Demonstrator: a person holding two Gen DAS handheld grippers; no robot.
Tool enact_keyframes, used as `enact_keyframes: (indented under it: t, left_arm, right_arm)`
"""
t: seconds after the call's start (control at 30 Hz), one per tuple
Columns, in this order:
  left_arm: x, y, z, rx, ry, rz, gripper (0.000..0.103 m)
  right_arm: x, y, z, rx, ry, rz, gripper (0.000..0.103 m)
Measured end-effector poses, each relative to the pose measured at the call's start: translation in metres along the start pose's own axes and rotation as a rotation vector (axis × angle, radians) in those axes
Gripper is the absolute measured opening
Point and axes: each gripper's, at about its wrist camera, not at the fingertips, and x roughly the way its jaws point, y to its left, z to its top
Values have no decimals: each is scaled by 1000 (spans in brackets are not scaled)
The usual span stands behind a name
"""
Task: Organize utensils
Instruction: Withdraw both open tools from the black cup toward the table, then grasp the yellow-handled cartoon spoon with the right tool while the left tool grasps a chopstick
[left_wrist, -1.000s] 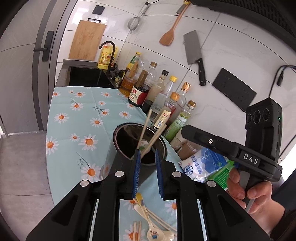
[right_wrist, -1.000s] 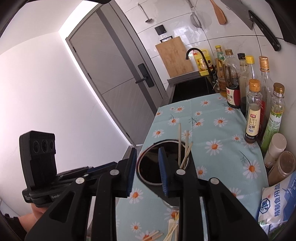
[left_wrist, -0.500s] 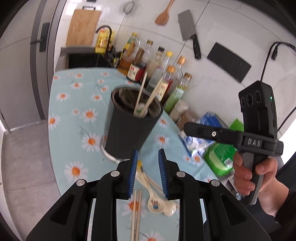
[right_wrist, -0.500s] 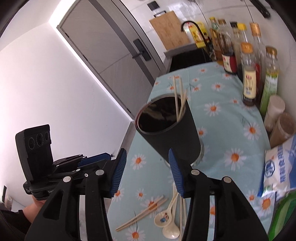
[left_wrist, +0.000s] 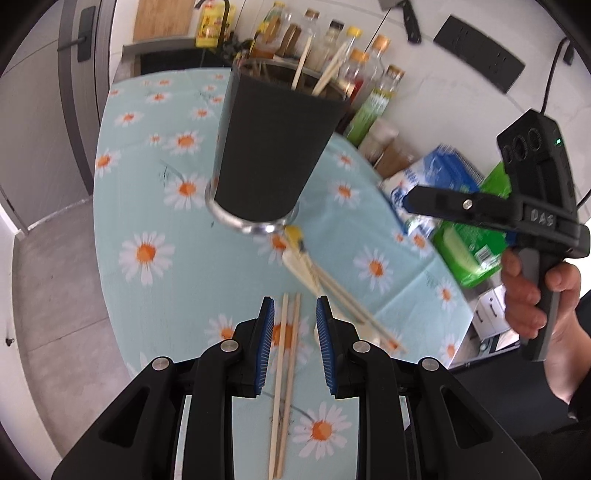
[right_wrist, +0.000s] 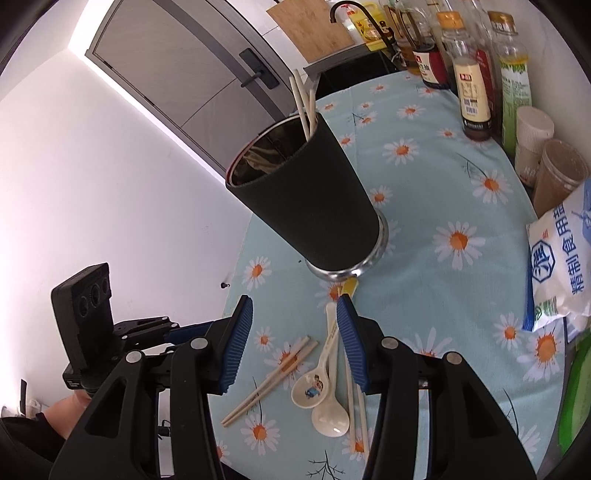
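Both grippers dropped from cup (left_wrist: 273, 147) rim to table | left gripper (left_wrist: 295, 345) spread astride chopsticks (left_wrist: 286, 369) | right gripper (right_wrist: 295, 341) wider, empty | pickup next

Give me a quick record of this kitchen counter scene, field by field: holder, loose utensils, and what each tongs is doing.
holder: black cup, upright, chopsticks already inside
loose chopsticks: one pair lying between the left tongs pads, untouched; another pair beside the spoons
loose spoons: two pale spoons on the daisy tablecloth
left tongs: open, empty, over the pair
right tongs: open, empty, above the spoons
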Motion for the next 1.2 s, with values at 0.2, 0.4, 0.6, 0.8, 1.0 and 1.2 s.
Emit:
enact_keyframes:
  t: [0.2,0.4,0.6,0.8,1.0,1.2]
  left_arm:
    - [19,2,-14,4,79,26,30]
    - [39,1,-26,38,164,49,30]
    - [57,2,-32,63,241,70,28]
    - [69,5,-32,79,296,99,17]
    - [75,-1,-28,109,331,124,17]
    - [83,-17,-27,184,375,206,17]
  right_arm:
    - [6,-10,-8,3,41,-8,48]
    - [11,-18,-17,-6,87,-29,48]
    - [17,-23,-23,-14,123,-32,48]
    - [19,-26,-26,-2,138,-19,48]
    - [20,-33,-26,9,149,-27,48]
    - [27,-34,-16,9,170,-46,48]
